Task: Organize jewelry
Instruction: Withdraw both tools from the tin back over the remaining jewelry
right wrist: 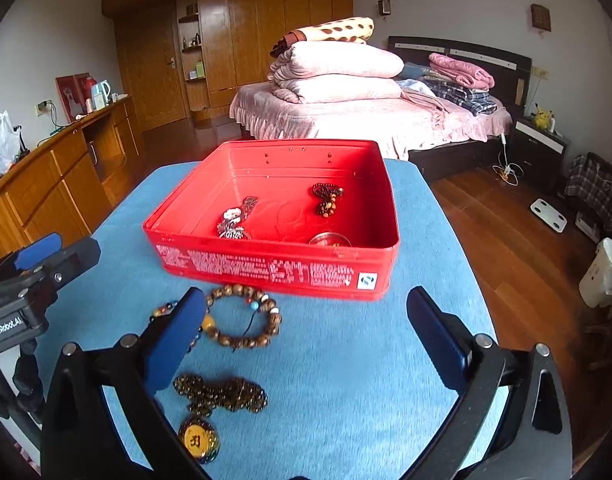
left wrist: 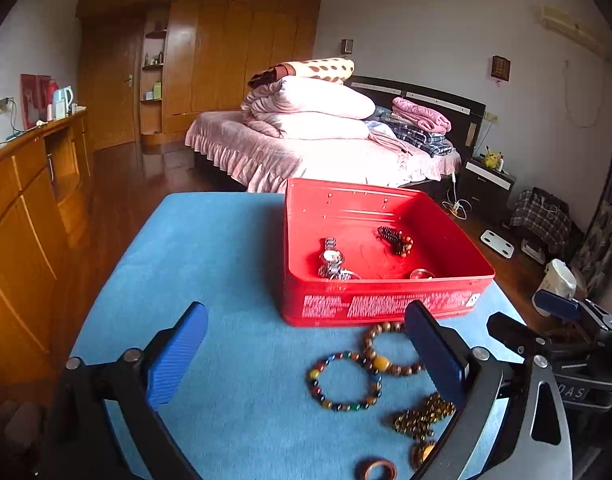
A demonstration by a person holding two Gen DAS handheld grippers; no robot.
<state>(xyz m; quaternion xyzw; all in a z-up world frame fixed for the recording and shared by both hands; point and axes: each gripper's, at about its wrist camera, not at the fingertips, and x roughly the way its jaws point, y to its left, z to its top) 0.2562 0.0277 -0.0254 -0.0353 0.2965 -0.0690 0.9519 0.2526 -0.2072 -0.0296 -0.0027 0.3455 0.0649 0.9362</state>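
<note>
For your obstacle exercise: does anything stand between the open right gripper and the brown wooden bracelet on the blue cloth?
Nothing visible does. The right gripper is open and empty, and the brown wooden bracelet lies on bare blue cloth before the red tin.

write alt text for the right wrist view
An open red tin on a blue table holds a watch and beads; a wooden bracelet and pendant necklace lie before it, by the empty, open right gripper.

"GenRobot.AI" in white on black body of left gripper [right wrist: 37, 256], at left edge of right wrist view. Gold pendant [right wrist: 197, 439] on blue cloth bears one dark character. White print along red tin [right wrist: 273, 268] front wall, too small to read.
</note>
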